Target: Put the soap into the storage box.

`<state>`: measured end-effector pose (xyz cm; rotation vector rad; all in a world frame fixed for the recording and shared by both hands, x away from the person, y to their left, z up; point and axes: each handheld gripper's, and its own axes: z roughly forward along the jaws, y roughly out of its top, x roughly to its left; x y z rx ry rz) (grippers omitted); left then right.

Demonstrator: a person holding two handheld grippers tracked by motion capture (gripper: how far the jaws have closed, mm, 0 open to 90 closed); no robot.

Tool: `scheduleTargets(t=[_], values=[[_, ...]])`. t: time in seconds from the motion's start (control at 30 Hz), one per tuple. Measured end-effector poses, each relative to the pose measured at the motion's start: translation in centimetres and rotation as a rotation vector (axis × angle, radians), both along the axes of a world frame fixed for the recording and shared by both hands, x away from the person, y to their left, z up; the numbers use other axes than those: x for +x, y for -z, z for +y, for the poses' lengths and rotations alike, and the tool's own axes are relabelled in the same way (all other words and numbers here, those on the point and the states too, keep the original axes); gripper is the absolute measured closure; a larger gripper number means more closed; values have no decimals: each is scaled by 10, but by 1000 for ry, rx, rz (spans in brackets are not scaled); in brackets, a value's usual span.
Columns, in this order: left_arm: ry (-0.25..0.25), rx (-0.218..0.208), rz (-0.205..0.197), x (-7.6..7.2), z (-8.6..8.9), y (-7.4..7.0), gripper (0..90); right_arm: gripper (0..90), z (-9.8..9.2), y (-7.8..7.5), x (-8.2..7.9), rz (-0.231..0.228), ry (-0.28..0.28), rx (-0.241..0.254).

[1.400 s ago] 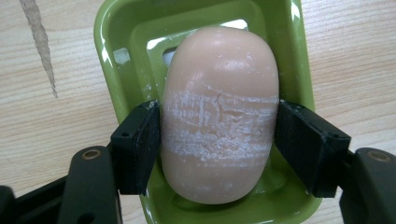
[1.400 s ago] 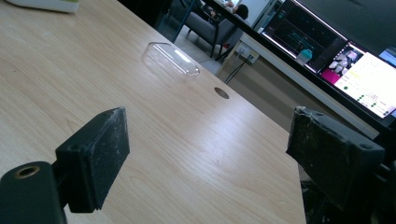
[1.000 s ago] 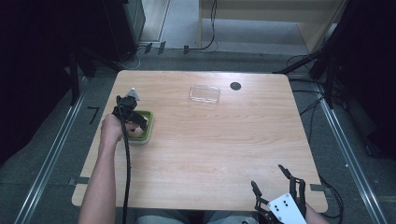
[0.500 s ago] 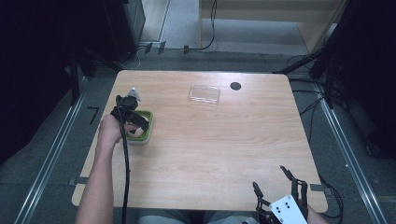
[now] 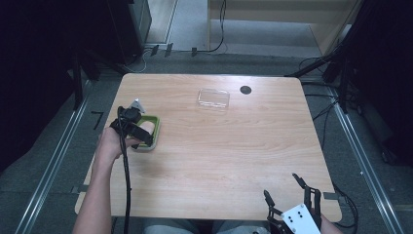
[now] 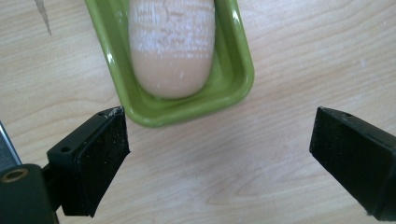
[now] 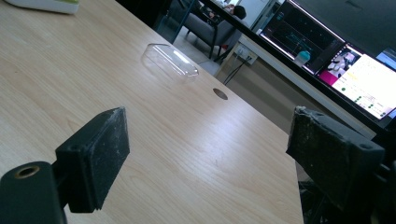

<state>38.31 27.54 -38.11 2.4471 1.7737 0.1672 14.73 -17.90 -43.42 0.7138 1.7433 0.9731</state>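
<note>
- Against the earlier pictures little differs: the left gripper (image 5: 144,135) stays over the green tray (image 5: 155,127) at the table's left side, its hand (image 5: 111,143) shifted only slightly, and the right gripper (image 5: 289,201) stays at the near right corner.
- The wooden table (image 5: 234,146) is the largest thing, mostly bare (a pale grain throughout).
- In the left gripper view the green tray (image 6: 238,70) holds a rounded, pale tan piece (image 6: 172,51) with whitish marks on top; it lies inside the tray, between its walls.
- The left gripper (image 6: 219,144) has its jaws spread wide, released, on bare wood just on the near side of the tray's end, gripping nothing.
- The right gripper (image 7: 208,154) likewise has its jaws parted and empty, above the table.
- A clear plastic lid (image 5: 213,98) lies at the far middle of the table, with a small dark round hole (image 5: 245,89) just to its right.
- Monitors (image 7: 369,79) glow beyond the table in the right gripper view; their writing is too small to read.
</note>
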Motion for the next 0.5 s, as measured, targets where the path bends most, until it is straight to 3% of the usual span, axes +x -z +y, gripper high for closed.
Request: scheduleTargets(t=[0.07, 0.17, 0.23, 0.5], values=[[-1, 1, -5, -7, 1, 0, 44, 132, 0, 0, 0, 0, 0, 0], [-7, 36, -6, -14, 3, 1, 39, 132, 0, 0, 0, -1, -1, -3], [-2, 20, 0, -20, 5, 2, 38, 132, 0, 0, 0, -1, -1, -3], [14, 23, 22, -40, 8, 10, 35, 132, 1, 0, 0, -1, -4, -5]])
